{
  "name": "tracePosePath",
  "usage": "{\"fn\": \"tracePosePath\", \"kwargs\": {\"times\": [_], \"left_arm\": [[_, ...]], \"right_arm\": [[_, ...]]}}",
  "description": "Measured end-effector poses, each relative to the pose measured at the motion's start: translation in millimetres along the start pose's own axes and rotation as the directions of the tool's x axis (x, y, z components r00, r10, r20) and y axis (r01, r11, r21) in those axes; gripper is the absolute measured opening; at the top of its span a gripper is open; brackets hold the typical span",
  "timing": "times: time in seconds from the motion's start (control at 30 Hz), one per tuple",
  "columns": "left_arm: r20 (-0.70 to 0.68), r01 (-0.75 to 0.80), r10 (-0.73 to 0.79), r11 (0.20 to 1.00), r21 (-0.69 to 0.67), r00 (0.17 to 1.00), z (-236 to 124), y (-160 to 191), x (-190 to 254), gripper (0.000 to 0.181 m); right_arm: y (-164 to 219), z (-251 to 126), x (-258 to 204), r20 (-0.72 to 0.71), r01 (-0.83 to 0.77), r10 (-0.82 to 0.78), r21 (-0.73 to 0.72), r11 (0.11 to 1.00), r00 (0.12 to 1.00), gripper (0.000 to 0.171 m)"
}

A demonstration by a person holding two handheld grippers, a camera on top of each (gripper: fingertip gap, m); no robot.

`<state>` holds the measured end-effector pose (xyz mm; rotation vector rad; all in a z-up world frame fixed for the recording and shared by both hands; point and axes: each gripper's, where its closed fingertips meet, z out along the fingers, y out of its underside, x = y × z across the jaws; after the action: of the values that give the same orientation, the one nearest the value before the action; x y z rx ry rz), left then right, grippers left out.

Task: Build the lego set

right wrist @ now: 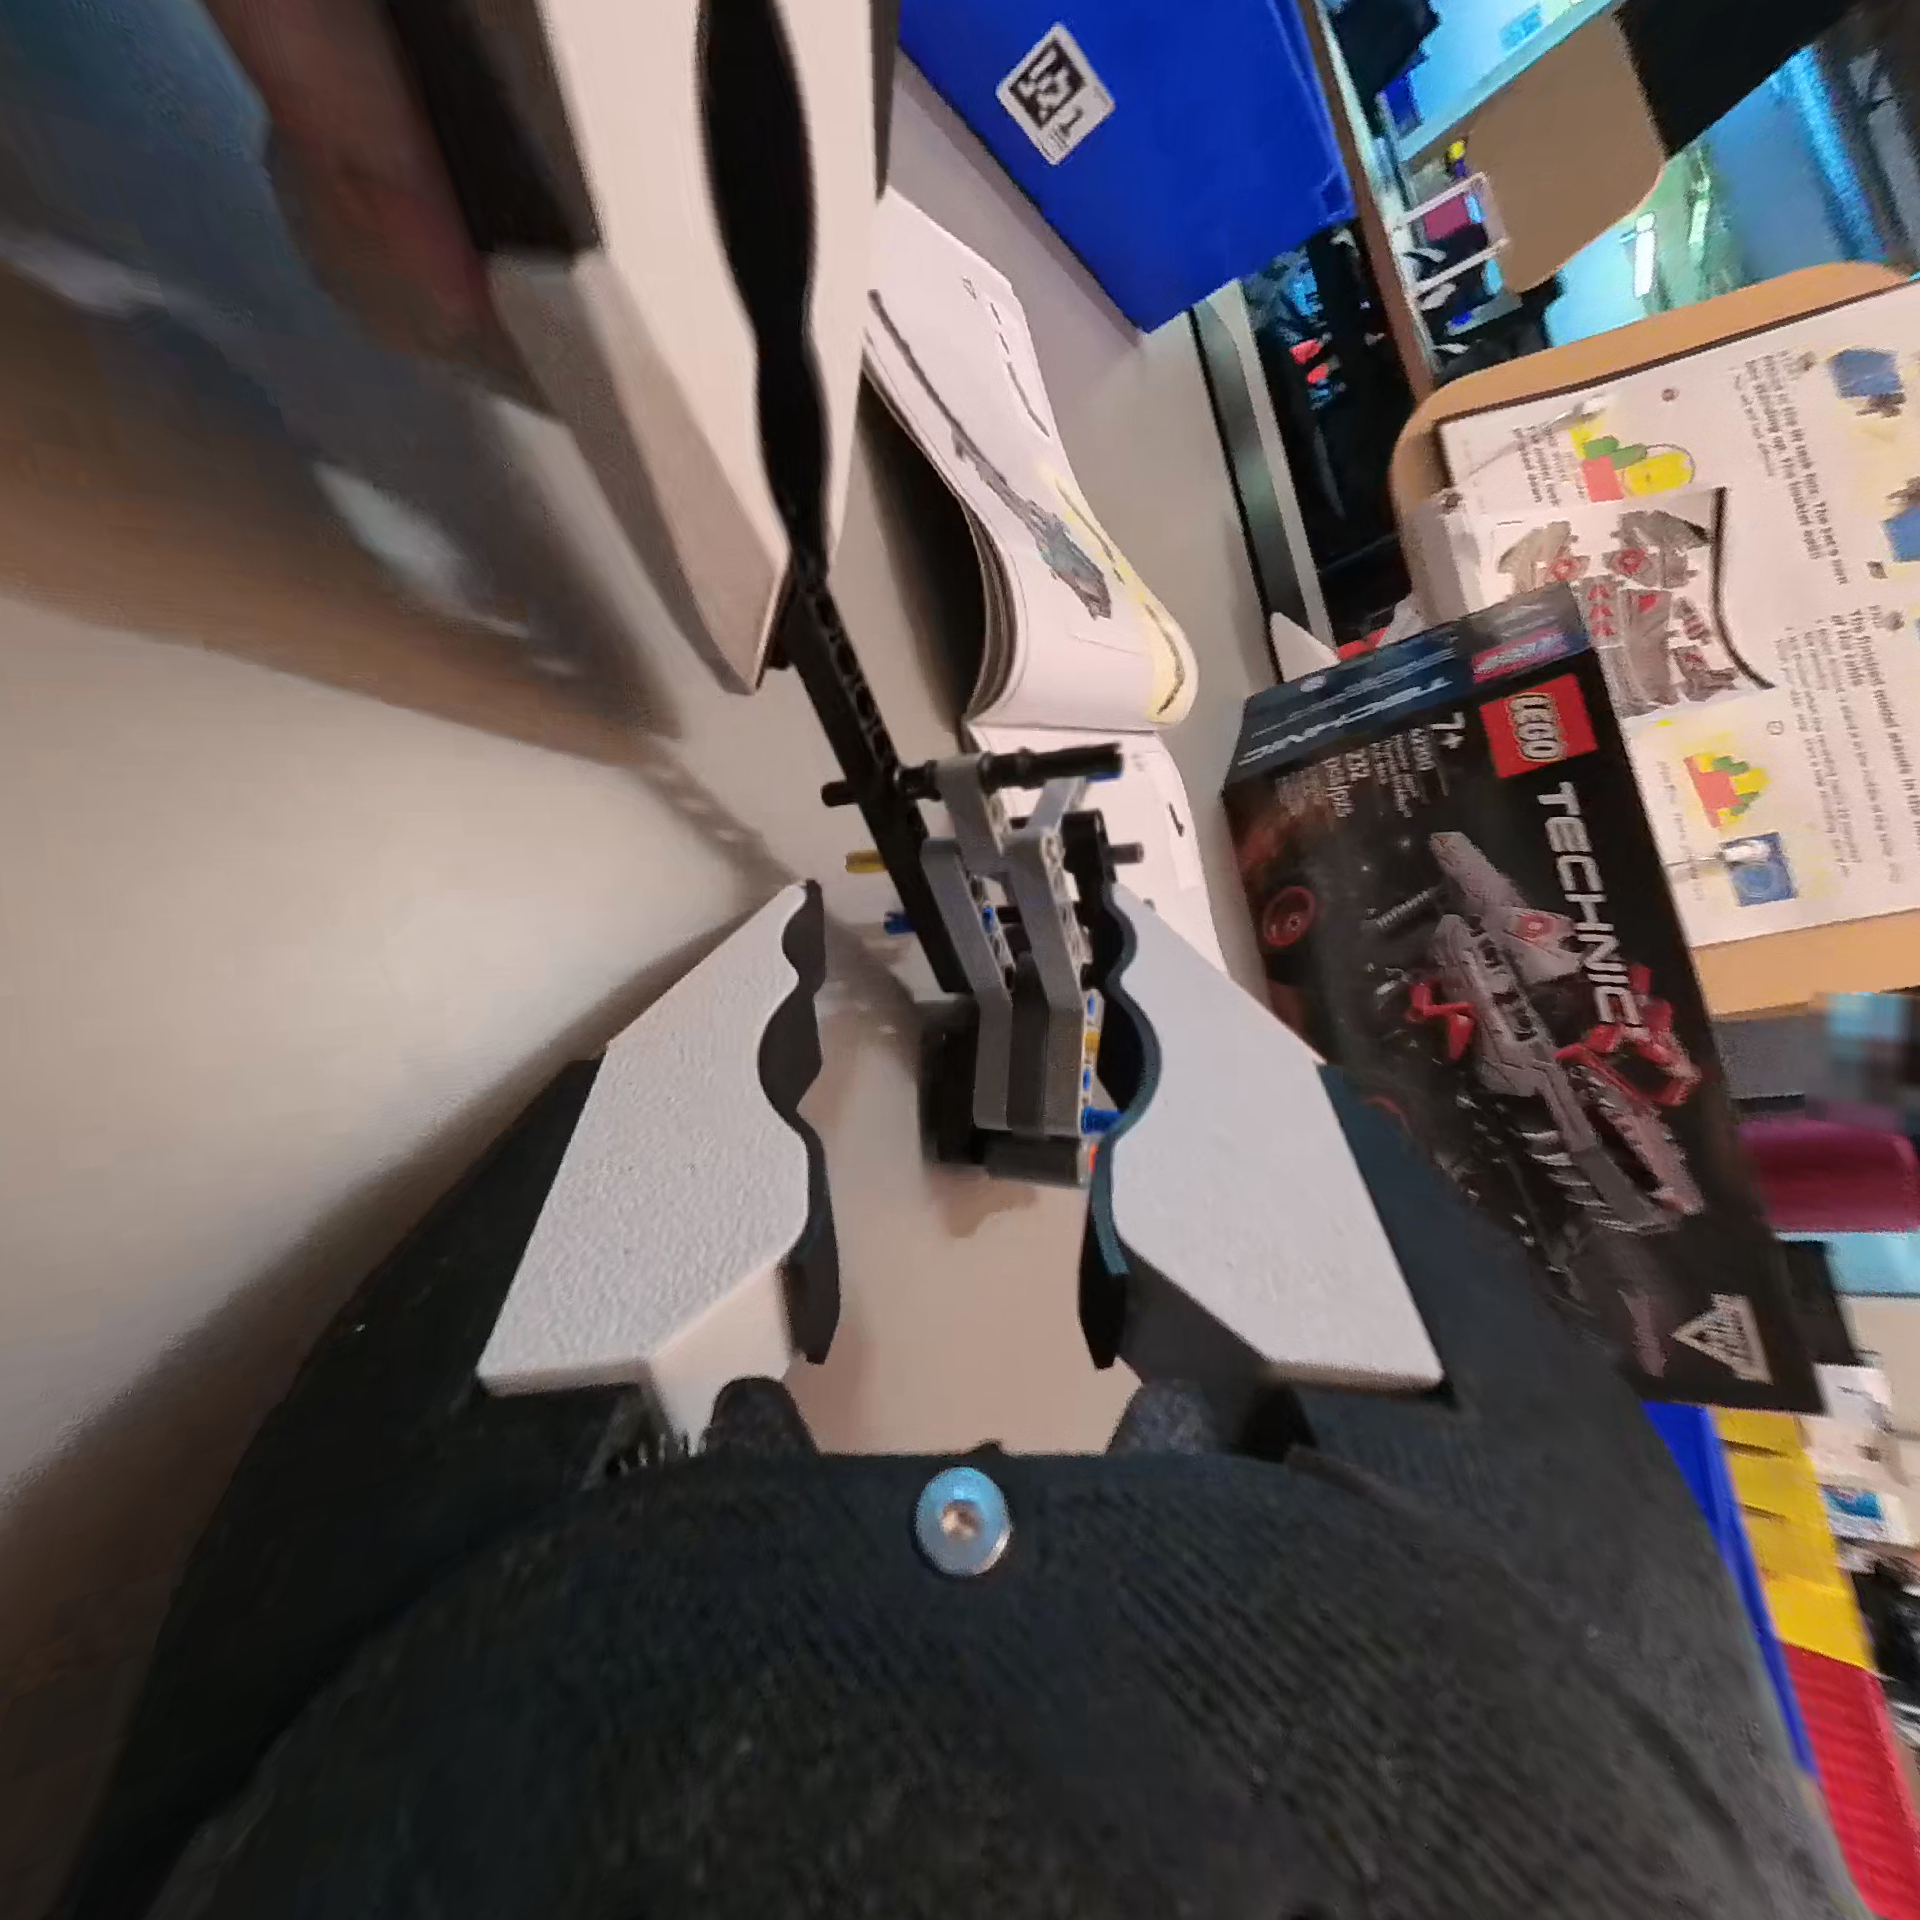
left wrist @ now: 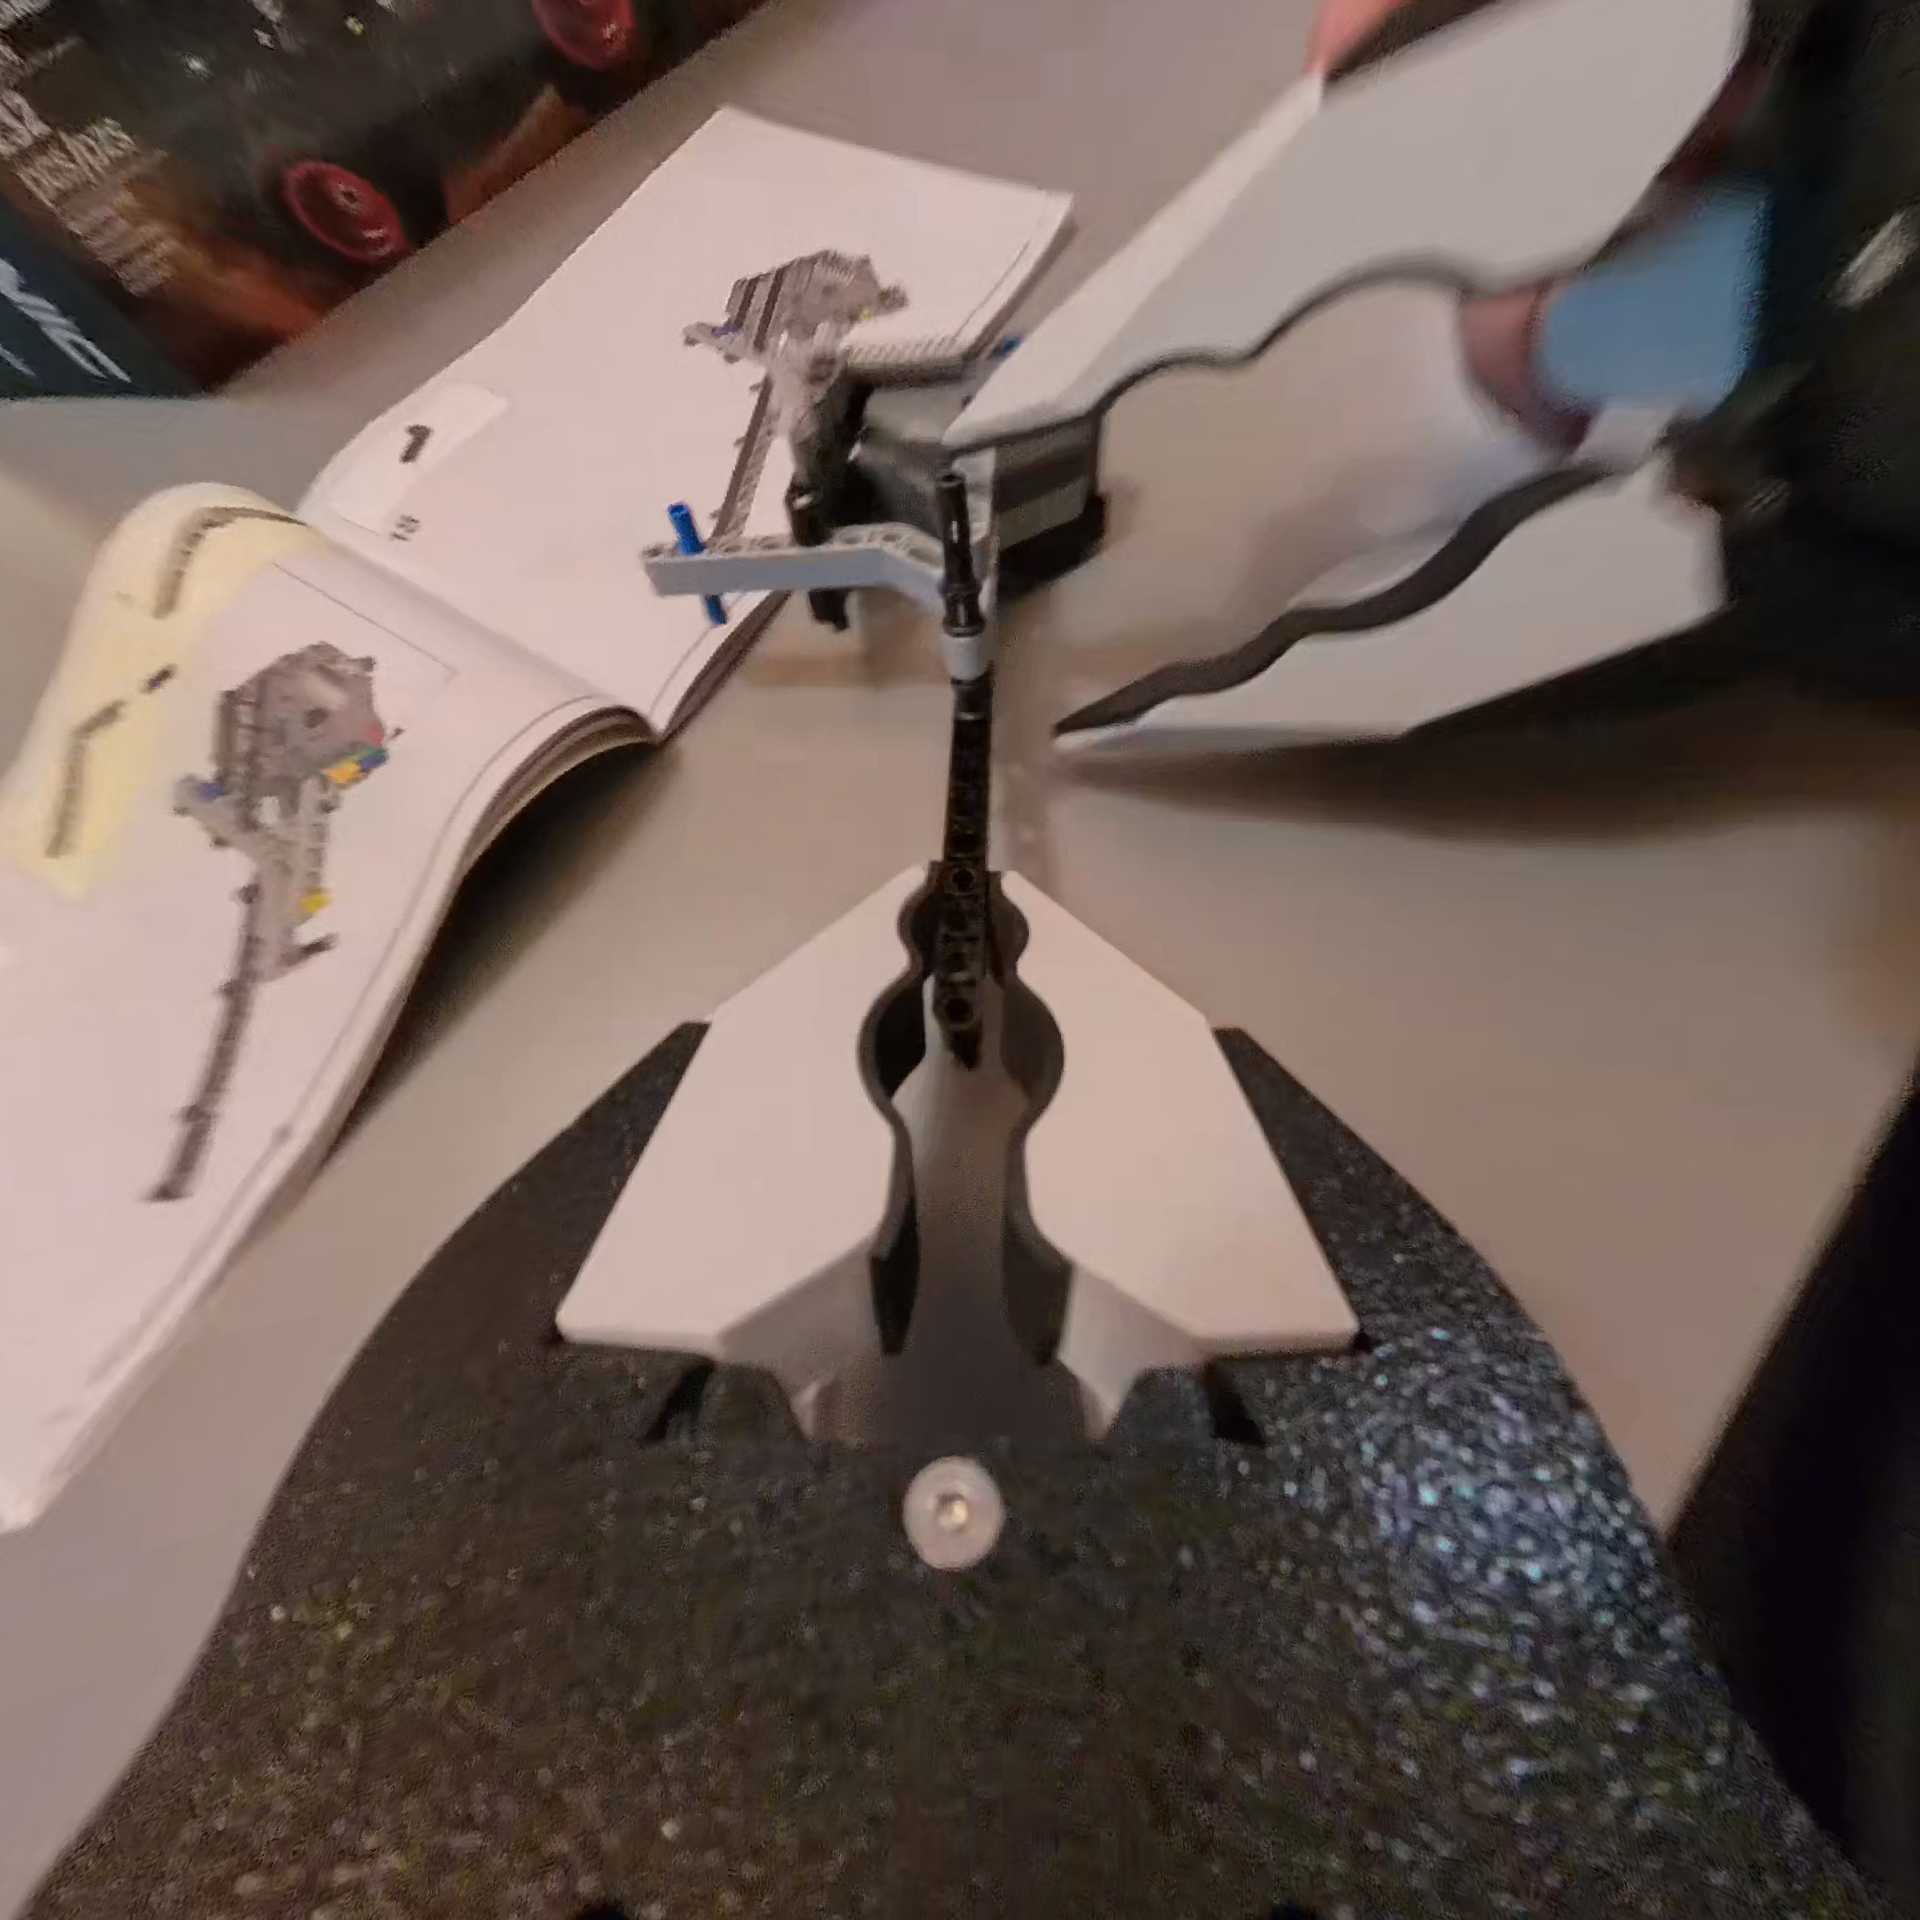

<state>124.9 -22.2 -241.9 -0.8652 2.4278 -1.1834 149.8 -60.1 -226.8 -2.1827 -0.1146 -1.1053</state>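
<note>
My left gripper (left wrist: 963, 883) is shut on the near end of a long black Technic beam (left wrist: 966, 790). The beam's far end joins a grey and black Lego assembly (left wrist: 894, 468) with blue pins, held just above the table. My right gripper (right wrist: 966, 904) is open, and the assembly (right wrist: 1023, 987) sits between its jaws, against the right finger and apart from the left one. In the left wrist view the right gripper (left wrist: 1018, 577) comes in from the upper right. In the right wrist view the left gripper (right wrist: 795, 623) grips the beam (right wrist: 852, 717) from above.
An open instruction booklet (left wrist: 416, 675) lies on the grey table left of the assembly. The Lego box (right wrist: 1507, 987) stands behind it. A blue bin (right wrist: 1143, 156) sits farther back, and a printed sheet (right wrist: 1714, 571) lies on a wooden table. Across from one pair of fingers to the other is roughly 6 cm.
</note>
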Motion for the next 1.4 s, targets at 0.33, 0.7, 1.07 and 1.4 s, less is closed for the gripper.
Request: {"fn": "tracePosePath", "kwargs": {"times": [0.33,0.7,1.07,1.4], "left_arm": [[-0.241,0.383,-0.357,0.921,0.074,0.903,-25.2,-36.7,6.4,0.005],[-0.202,0.339,-0.319,0.938,0.071,0.926,-25.9,-39.6,12.7,0.005],[-0.203,0.345,-0.327,0.936,0.063,0.923,-26.0,-37.3,12.9,0.004],[-0.214,0.35,-0.332,0.935,0.052,0.919,-30.3,-36.3,9.4,0.005]], "right_arm": [[-14.6,0.5,12.7,-0.138,-0.022,0.032,0.07,0.997,0.99,0.075],[-20.5,-4.5,15.7,-0.137,-0.104,0.124,0.146,0.984,0.983,0.053],[-15.9,-3.1,10.5,-0.122,-0.152,0.167,0.119,0.981,0.979,0.047],[-12.5,-1.5,9.9,-0.129,-0.128,0.142,0.112,0.985,0.981,0.046]]}}
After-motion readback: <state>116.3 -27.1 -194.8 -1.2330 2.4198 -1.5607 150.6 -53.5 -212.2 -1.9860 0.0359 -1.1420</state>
